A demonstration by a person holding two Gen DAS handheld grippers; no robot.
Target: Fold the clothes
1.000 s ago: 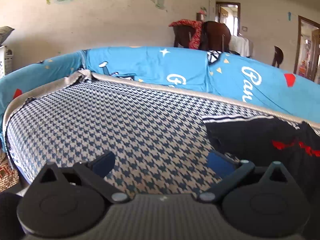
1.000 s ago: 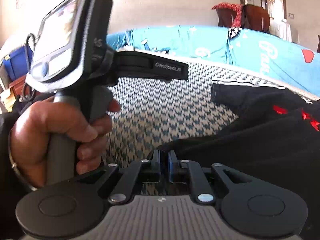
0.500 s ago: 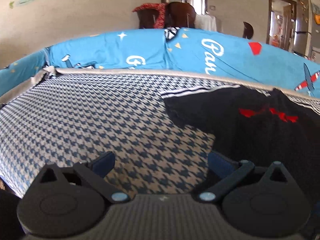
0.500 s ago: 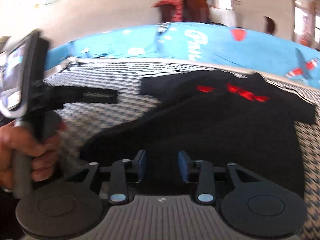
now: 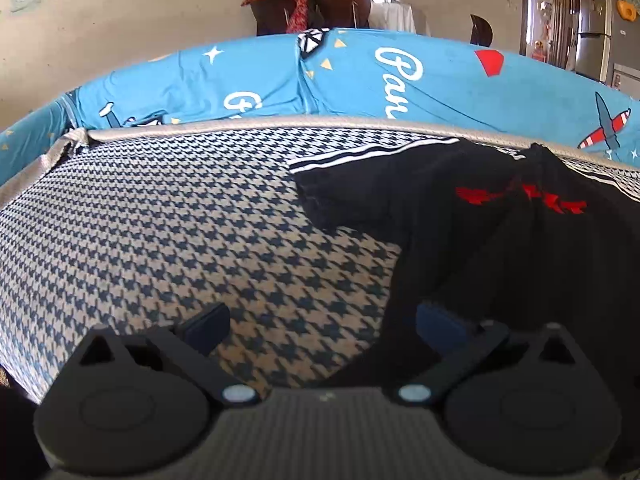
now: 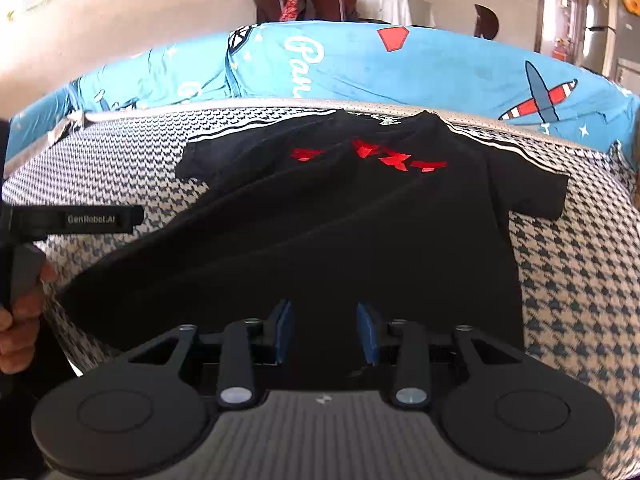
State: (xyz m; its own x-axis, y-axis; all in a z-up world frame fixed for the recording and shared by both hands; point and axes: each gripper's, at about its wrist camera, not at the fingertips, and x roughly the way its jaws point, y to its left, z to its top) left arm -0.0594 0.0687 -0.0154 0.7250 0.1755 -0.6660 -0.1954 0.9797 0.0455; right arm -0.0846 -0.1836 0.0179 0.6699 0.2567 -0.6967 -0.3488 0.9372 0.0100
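The black T-shirt [image 6: 320, 232] lies spread face up on the houndstooth bed [image 6: 580, 280], collar at the far edge, flattened for folding. The right gripper [image 6: 326, 330] hovers over its near hem, jaws partly apart, empty. The left gripper [image 5: 320, 324] gapes wide beside the shirt's left edge.

shirt [image 6: 320, 220] on cushion [image 5: 160, 220], backrest [image 5: 400, 80] behind

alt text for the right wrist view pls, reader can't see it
A black T-shirt with red chest print lies spread flat on a blue-and-white houndstooth sofa seat, its hem nearest the camera. The right gripper hovers at that hem, jaws apart and holding nothing. The left gripper enters from the left edge.
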